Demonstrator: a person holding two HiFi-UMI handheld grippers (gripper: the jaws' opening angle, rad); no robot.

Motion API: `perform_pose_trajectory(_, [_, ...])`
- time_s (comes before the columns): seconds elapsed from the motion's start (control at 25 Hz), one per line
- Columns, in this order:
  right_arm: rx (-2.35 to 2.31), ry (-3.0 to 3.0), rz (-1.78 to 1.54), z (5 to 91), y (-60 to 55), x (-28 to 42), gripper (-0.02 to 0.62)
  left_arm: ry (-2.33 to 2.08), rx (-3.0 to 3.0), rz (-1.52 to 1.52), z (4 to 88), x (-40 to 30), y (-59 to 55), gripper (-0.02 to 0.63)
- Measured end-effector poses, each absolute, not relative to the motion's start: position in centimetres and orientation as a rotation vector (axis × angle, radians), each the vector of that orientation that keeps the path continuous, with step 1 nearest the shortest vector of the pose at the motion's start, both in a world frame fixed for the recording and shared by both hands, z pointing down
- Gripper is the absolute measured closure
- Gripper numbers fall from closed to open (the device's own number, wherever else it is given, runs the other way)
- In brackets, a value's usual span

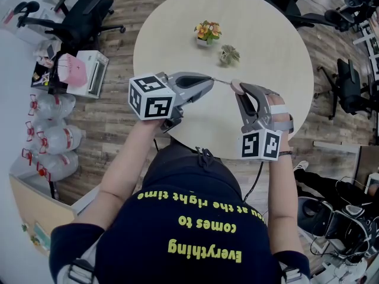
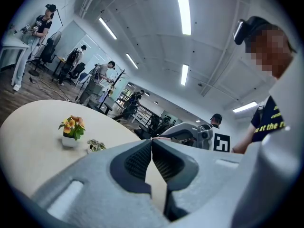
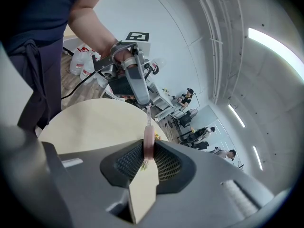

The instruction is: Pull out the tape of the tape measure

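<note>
A small pink round tape measure (image 1: 235, 86) is clamped edge-on in my right gripper (image 1: 240, 90), which points away from me over the near part of the round table. In the right gripper view the pink case (image 3: 148, 144) sits upright between the pads. A thin strip of tape (image 1: 222, 81) runs from the case leftward to my left gripper (image 1: 211, 80), whose jaws are shut on the tape's end. In the right gripper view, the tape (image 3: 148, 118) leads up to the left gripper (image 3: 145, 102). The left gripper (image 2: 152, 144) shows closed pads in its own view.
On the beige round table (image 1: 272, 46) stand a small pot of orange flowers (image 1: 207, 31) and a little green plant (image 1: 228, 55), beyond the grippers. Office chairs (image 1: 83, 13) (image 1: 349, 87) ring the table. Water jugs (image 1: 50, 135) and a white box (image 1: 89, 73) stand on the floor at the left.
</note>
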State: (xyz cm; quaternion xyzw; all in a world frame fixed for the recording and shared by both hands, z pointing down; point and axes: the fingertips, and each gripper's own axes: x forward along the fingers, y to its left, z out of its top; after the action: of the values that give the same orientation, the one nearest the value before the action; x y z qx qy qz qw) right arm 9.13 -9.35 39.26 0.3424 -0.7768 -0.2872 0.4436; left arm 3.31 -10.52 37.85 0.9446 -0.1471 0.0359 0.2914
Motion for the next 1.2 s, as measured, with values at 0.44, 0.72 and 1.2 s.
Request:
perform_pose_trajectory(0.44, [0.846, -1.942, -0.723, 39.0, -9.5, 8.3, 0.512, -0.368, 2.519, 0.105, 37.9, 3.9, -10.4, 0.598])
perform_pose_trajectory(0.72, [0.842, -1.945, -0.73, 38.9, -9.6, 8.2, 0.512, -0.35, 2.516, 0.109, 37.8, 4.5, -10.3, 0.598])
perform_pose_trajectory(1.2, [0.82, -1.956, -0.754, 38.5, -9.7, 7.3, 0.512, -0.312, 2.522, 0.113, 37.4, 5.7, -10.0, 0.598])
